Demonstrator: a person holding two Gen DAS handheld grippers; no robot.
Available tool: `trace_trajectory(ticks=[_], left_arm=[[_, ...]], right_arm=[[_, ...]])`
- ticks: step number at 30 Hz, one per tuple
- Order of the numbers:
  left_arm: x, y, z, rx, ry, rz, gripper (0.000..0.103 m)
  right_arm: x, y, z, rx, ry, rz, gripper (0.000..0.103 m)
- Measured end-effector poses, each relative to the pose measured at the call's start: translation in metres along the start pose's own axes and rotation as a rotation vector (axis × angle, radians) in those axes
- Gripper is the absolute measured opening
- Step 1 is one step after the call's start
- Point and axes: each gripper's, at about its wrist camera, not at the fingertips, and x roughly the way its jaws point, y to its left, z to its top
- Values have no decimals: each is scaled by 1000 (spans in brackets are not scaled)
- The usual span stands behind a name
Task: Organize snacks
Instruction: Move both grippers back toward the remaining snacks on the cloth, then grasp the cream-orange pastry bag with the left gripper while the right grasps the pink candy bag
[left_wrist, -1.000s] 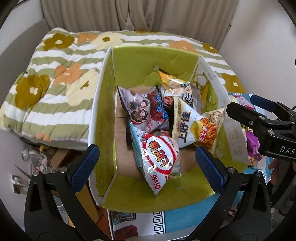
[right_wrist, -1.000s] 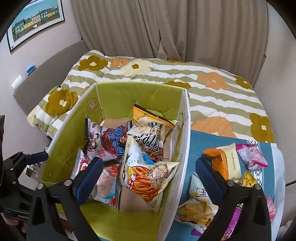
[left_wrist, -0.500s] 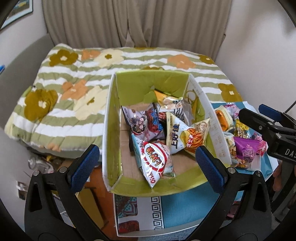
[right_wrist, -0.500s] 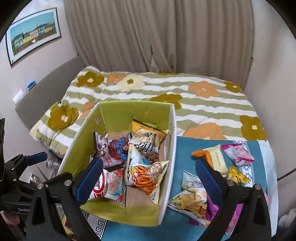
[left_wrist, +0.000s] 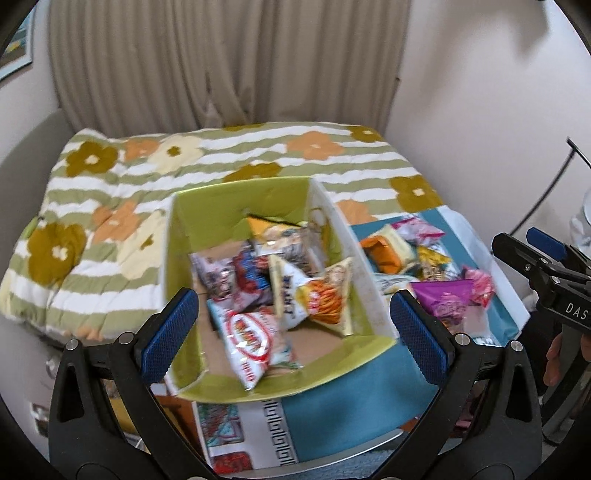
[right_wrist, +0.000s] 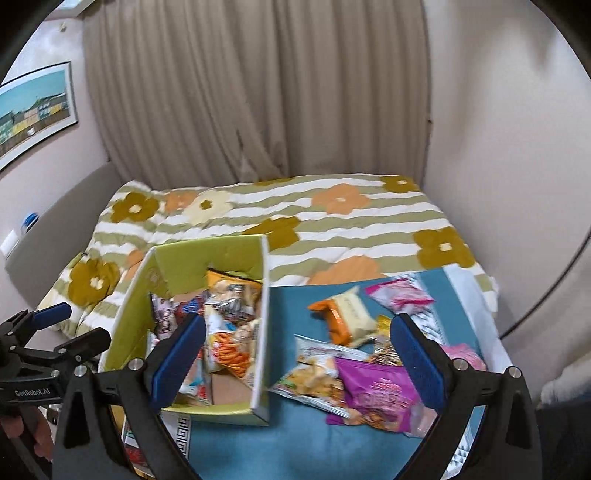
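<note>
An open cardboard box with green inner walls (left_wrist: 236, 206) (right_wrist: 192, 258) stands on a blue cloth and holds several snack bags, among them a red-and-white bag (left_wrist: 255, 339) and an orange-stick bag (left_wrist: 325, 299). Loose bags lie on the cloth right of the box: a purple bag (right_wrist: 376, 391), a chip bag (right_wrist: 314, 376), an orange-cream pack (right_wrist: 343, 314) and a pink bag (right_wrist: 399, 295). My left gripper (left_wrist: 295, 332) hovers open, well above the box. Equally high, my right gripper (right_wrist: 295, 362) is open with nothing between its fingers, over the box's right wall and the loose bags.
A bed with a green-striped floral quilt (right_wrist: 332, 221) lies behind the box. Beige curtains (right_wrist: 258, 92) hang at the back and a framed picture (right_wrist: 33, 110) is on the left wall. The blue cloth (right_wrist: 288, 443) ends near the front.
Both grippers have pulled up and back from the box, so the box looks smaller and the loose bags on the right come into view. Both stay open.
</note>
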Motion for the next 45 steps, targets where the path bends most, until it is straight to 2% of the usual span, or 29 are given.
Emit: trace_trajectory(ticks=[9,13,19,25,29,34,40,45], left_arm=[[24,-54,17,29,25,-114,103],[38,-79,25,36,29,-116,103],[68,-118,44,-5,58,-99,103],[111,-156,64,-62,98,-67,103],[153,-181,76,-107,137,-38,103],[205,-200,83,-160,192,16,103],[275,-195,74,-280,298,109,103],[310,-187,61,-335,368,158,101]], right_arm=[[-15,-47,-1,36,12,-104,100],[-11,-75,0,41,21,-126,99],[10,-122,12,42,44,-88,100],[51,-177,33,47,89,-12,100],[88,-215,48,50,130,46,100],[135,-242,60,14,187,101,100],[208,-256,62,-45,301,193,100],[255,-251,56,-93,380,263,100]])
